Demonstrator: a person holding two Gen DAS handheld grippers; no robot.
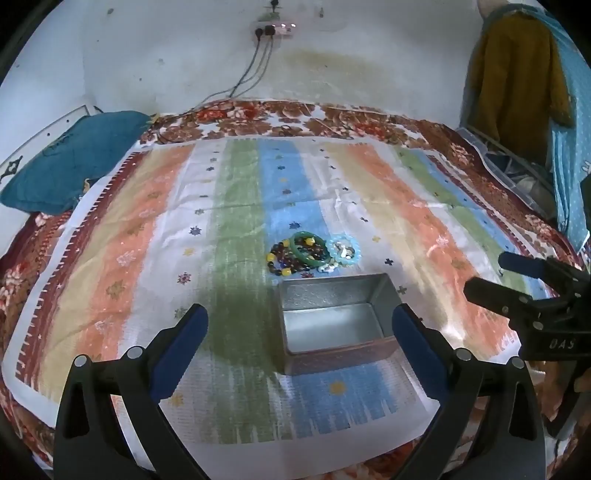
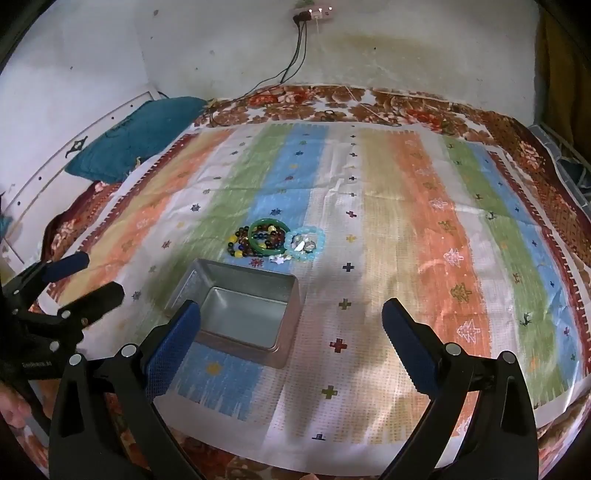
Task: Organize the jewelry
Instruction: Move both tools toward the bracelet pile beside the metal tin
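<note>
A pile of jewelry lies on the striped cloth: a green bangle (image 1: 307, 250) (image 2: 266, 237), a dark multicolour bead string (image 1: 281, 258) (image 2: 242, 244) and a pale blue bead bracelet (image 1: 344, 250) (image 2: 306, 244). An open metal tin (image 1: 332, 325) (image 2: 240, 306) sits just in front of it and looks bare inside. My left gripper (image 1: 300, 325) is open and empty, its fingers straddling the tin from above. My right gripper (image 2: 291, 321) is open and empty, right of the tin. Each gripper shows at the edge of the other's view, the right one (image 1: 491, 273) and the left one (image 2: 99, 273).
The striped cloth (image 1: 147, 258) (image 2: 443, 258) covers a floral bedspread (image 1: 258, 118). A teal pillow (image 1: 74, 166) (image 2: 136, 136) lies at the far left. Cables hang from a wall socket (image 1: 273, 29). Clothes (image 1: 517, 74) hang at the right.
</note>
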